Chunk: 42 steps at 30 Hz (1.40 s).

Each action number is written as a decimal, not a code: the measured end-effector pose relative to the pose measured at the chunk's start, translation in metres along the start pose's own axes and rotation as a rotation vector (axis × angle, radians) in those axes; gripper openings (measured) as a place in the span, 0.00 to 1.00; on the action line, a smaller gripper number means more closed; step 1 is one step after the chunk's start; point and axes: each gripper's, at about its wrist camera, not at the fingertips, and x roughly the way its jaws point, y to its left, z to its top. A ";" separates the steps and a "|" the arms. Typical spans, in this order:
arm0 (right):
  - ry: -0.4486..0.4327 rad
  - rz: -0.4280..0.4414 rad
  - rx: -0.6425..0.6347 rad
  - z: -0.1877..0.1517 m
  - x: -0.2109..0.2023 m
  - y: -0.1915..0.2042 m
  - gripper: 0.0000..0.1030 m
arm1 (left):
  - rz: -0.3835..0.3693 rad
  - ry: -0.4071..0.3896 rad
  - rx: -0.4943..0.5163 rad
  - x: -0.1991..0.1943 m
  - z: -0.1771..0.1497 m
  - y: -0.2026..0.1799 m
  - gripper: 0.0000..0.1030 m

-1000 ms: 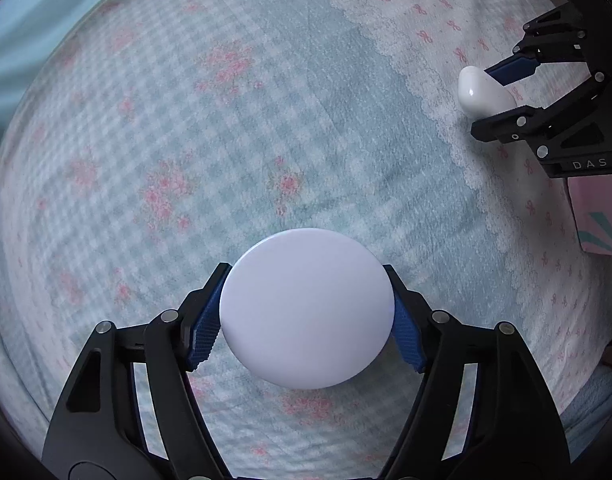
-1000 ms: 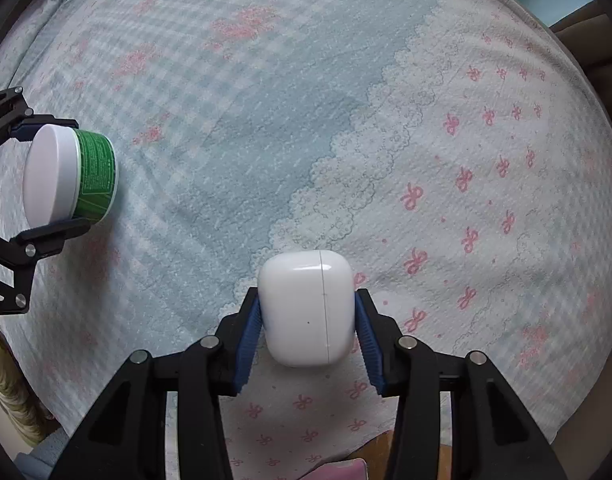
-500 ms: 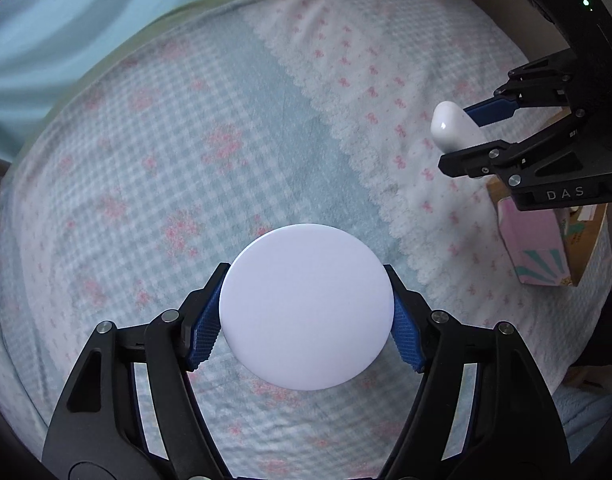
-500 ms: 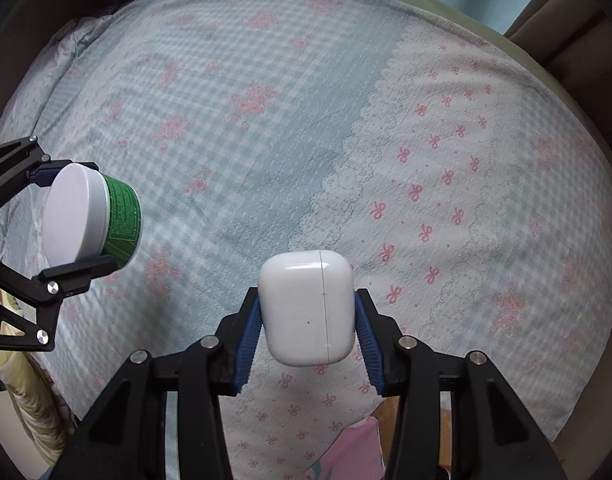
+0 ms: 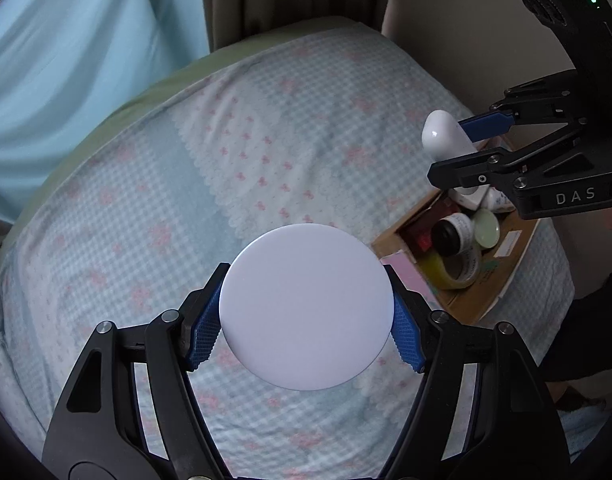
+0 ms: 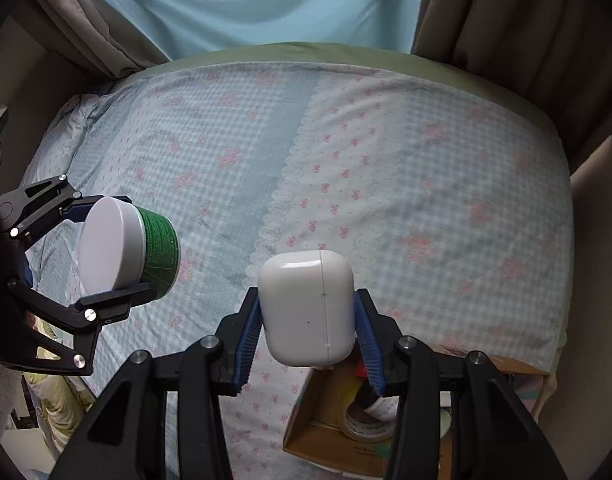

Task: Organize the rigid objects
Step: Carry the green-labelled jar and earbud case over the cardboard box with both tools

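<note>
Left claw (image 5: pixel 306 334) pinches a round jar (image 5: pixel 306 306) by its sides, white lid facing the left wrist camera; from the right wrist view the same jar (image 6: pixel 126 250) shows a green label band behind the white lid, held off the bed, left claw (image 6: pixel 106 252) clamped on it above and below. Right claw (image 6: pixel 307 334) pinches a white earbud case (image 6: pixel 307 306) between its blue pads (image 6: pixel 248 334), case upright with the lid seam running vertically. In the left wrist view the earbud case (image 5: pixel 445 138) sits in the right claw (image 5: pixel 465 140), up in the air over the cardboard box (image 5: pixel 465 300). Both items are lifted clear of the bed (image 5: pixel 186 200), which has a blue checked sheet with pink flowers and a white lace-edged strip. The cardboard box rests on the bed's right near edge and holds a yellow tape roll (image 5: pixel 451 272), a dark-capped bottle (image 5: pixel 451 234), a pale green round lid (image 5: pixel 485 228) and a pink item (image 5: pixel 409 270). From the right wrist view the box (image 6: pixel 321 440) is directly under the right claw, tape roll (image 6: pixel 365 426) visible inside. Light blue curtain (image 6: pixel 266 0) hangs behind the bed, brown curtains (image 6: pixel 505 20) at the sides.
</note>
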 end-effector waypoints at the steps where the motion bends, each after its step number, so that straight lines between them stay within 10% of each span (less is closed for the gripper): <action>1: -0.006 -0.004 0.009 -0.007 -0.007 -0.008 0.40 | -0.006 -0.002 0.008 -0.001 0.003 -0.011 0.67; 18: 0.047 -0.030 0.137 -0.139 -0.041 -0.134 0.41 | -0.104 0.056 -0.011 0.059 0.001 -0.161 0.67; 42: 0.055 0.072 0.211 -0.197 0.059 -0.179 0.41 | 0.003 0.083 -0.368 0.137 -0.050 -0.181 0.67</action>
